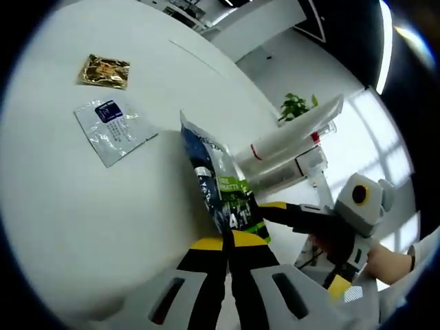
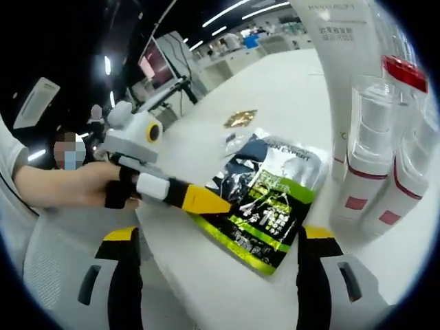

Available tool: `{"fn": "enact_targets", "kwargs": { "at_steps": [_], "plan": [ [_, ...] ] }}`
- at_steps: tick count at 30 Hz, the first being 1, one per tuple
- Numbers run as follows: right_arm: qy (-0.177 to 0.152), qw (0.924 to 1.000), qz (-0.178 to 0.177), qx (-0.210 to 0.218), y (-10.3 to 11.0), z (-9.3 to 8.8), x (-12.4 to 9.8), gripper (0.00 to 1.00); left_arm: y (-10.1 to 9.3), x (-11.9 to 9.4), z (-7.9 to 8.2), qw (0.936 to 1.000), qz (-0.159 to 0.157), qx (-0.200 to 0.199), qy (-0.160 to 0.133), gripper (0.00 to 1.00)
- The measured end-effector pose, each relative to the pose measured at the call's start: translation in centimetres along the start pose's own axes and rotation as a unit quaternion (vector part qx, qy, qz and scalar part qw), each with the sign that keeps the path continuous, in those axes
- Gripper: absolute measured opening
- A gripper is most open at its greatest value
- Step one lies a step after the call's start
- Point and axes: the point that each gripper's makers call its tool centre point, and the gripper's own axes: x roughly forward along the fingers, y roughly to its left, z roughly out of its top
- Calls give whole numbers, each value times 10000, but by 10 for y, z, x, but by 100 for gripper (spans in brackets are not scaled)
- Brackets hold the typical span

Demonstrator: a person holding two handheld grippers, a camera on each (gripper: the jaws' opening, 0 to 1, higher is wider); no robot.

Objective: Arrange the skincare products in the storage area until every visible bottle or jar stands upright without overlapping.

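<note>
- The left gripper is clamped on the lower edge of the green-and-dark sachet, its yellow-tipped jaws pinching the pack between them. In the right gripper view that same tool reaches in from the left, and its yellow tip meets the pouch's left edge.
- The sachet's long axis runs straight away from the left jaws, up toward the white tube and the clear-capped bottles just beyond its far end.
- The right gripper is spread wide and holds nothing, one jaw either side of the pouch's near corner, so it is the free hand closest to the pack.
- On the right of that view the bottles with red bands stand upright, shoulder to shoulder, beside the tall tube; the pouch lies just beside their bases on the white table.
- Well apart on the far tabletop lie a clear sachet and a gold one, both flat.
- My read: the pouch is the piece in hand, and the right jaws would close inward onto it.
</note>
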Motion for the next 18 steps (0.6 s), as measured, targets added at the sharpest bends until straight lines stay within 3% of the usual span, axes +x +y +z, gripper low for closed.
{"fn": "enact_targets", "kwargs": {
  "at_steps": [10,18],
  "plan": [
    [187,9986,-124,-469,2,-7,-27,97,3,5,-1,9998,97,-165,28,0],
    [264,9973,-390,-557,-10,-19,-51,99,0,5,-8,9997,135,107,156,0]
  ]
}}
